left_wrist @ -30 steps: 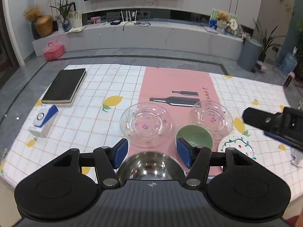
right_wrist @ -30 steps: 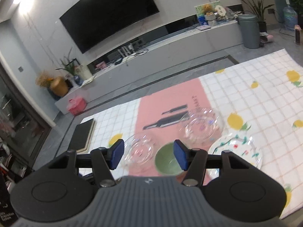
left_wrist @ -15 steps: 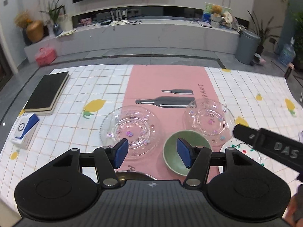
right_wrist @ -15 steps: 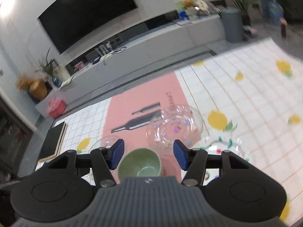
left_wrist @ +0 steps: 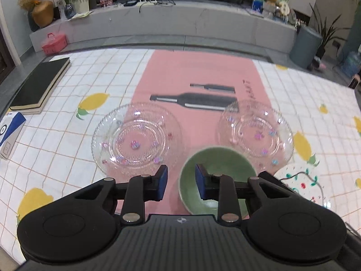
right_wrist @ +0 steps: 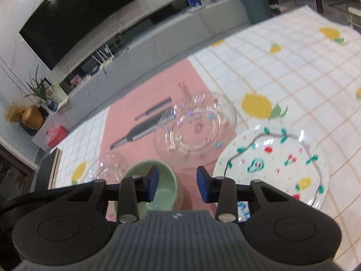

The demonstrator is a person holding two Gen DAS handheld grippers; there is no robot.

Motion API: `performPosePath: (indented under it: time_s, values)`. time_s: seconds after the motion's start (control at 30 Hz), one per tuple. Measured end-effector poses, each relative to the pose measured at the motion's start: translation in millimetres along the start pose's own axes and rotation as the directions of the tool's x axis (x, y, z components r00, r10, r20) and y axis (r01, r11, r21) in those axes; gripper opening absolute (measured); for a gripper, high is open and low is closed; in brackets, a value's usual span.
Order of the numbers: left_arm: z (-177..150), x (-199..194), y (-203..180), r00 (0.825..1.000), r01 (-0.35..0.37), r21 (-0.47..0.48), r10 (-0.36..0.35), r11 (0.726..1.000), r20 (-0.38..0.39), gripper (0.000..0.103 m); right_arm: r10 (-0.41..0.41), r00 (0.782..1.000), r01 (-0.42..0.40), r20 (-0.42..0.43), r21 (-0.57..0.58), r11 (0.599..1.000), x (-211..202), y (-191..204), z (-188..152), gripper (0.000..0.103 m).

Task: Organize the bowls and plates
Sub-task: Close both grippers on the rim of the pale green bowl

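A pale green bowl [left_wrist: 216, 164] stands on the pink runner, between two clear glass plates [left_wrist: 135, 140] [left_wrist: 255, 133]. My left gripper [left_wrist: 180, 181] straddles the bowl's left rim, one pad inside and one outside. Its jaws are closing, and the pads are still clear of the rim. In the right wrist view my right gripper [right_wrist: 177, 183] straddles the right rim of the bowl [right_wrist: 167, 180] the same way. Its jaws are closing too, with a gap left. A white painted plate [right_wrist: 270, 160] lies to the right, with a glass plate [right_wrist: 196, 131] behind it.
A black book [left_wrist: 38, 88] and a blue-and-white box [left_wrist: 9, 133] lie at the left edge of the lemon-print cloth [left_wrist: 304, 103]. Beyond the table are a low grey bench, a red case [left_wrist: 54, 44] on the floor and a grey bin [left_wrist: 304, 45].
Both grippers have come down and forward onto the green bowl, and their jaws have narrowed. The steel bowl once seen under the left gripper is out of view.
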State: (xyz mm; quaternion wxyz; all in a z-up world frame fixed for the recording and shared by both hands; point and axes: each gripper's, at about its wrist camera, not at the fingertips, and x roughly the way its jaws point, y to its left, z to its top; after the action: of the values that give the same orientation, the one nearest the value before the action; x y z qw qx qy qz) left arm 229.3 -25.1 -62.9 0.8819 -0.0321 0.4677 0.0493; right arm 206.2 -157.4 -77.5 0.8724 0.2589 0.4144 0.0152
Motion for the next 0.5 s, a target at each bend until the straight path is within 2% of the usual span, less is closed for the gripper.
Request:
performPosePath:
  time_s: [0.03,0.2,0.33,0.5]
  values:
    - [-2,1,-1,1.000,-0.005,0.001,0.005,1.000,-0.005,0.031,0.000,1.000,0.000,-0.010,0.009,1.000,3,-1,-2,0.034]
    - [-8,15,-2,0.999,-0.021,-0.029,0.020,0.999,-0.041,0.030,-0.020,0.999,0.022,-0.045,0.041,0.999,17,-10,-6,0.034]
    - [-11,25,-5,0.998,-0.046,-0.045,0.045,0.998,-0.032,0.029,0.020,0.997,-0.010,-0.079,0.116,0.993,29,-21,-10,0.034]
    - [-8,37,-3,0.997,-0.056,-0.059,0.053,0.997,-0.052,0.029,0.044,0.994,-0.031,-0.097,0.131,0.991,37,-21,-11,0.032]
